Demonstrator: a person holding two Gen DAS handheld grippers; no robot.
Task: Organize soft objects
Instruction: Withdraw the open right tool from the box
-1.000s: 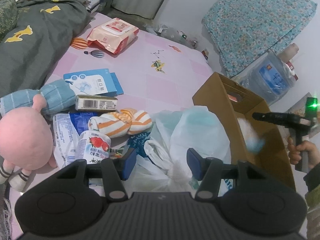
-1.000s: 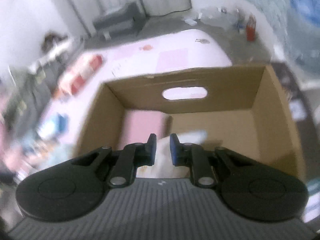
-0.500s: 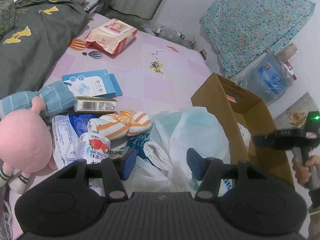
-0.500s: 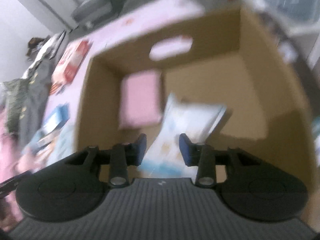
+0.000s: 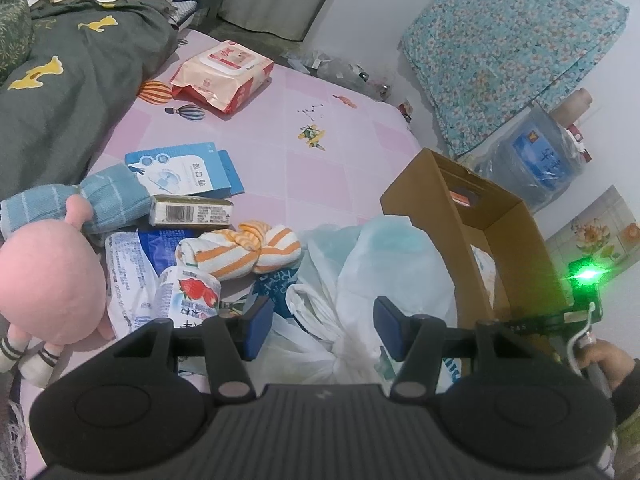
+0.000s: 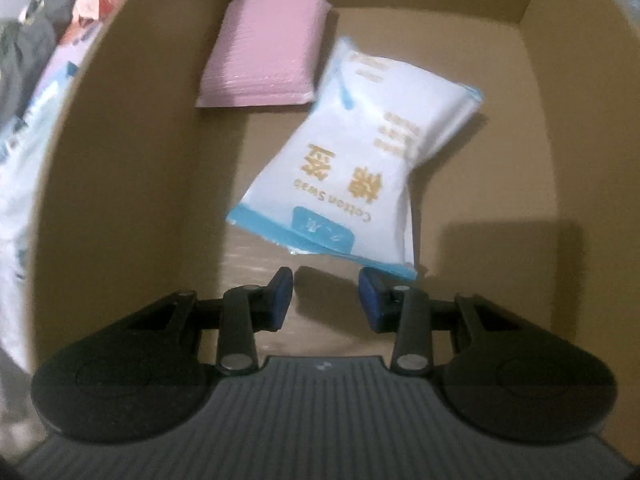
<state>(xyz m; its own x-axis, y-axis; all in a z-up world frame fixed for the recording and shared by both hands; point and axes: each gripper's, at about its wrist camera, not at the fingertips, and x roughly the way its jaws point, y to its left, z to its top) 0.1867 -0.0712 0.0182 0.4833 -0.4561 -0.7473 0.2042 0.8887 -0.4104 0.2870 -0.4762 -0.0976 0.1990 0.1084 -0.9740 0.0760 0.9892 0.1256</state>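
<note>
- The right gripper [image 6: 325, 298] points down into the cardboard box [image 6: 132, 152]. Its jaws have just been opening; they stand apart with nothing between them, and the cotton swab packet [image 6: 360, 160] lies free just beyond the fingertips.
- The release looks done. The sound way to finish, I judge, is to lift straight up and clear of the box walls without brushing the packet.
- The packet rests on the box floor, its long axis running on a slant from the near left to the far right, with the blue band at the near end.
- Its far left corner sits just beside the pink packet [image 6: 268, 52], which lies flat against the far left corner of the box. Whether the two touch I cannot tell.
- The left gripper [image 5: 320, 322] hovers over the white plastic bags [image 5: 360, 280] on the bed, jaws about half apart and pressing on nothing.
- Beyond it lie the orange striped cloth [image 5: 244, 252], the pink plush toy [image 5: 44, 284], the blue towel [image 5: 80, 200] and, farther off, the wipes pack [image 5: 224, 72]: likely the next picks.
</note>
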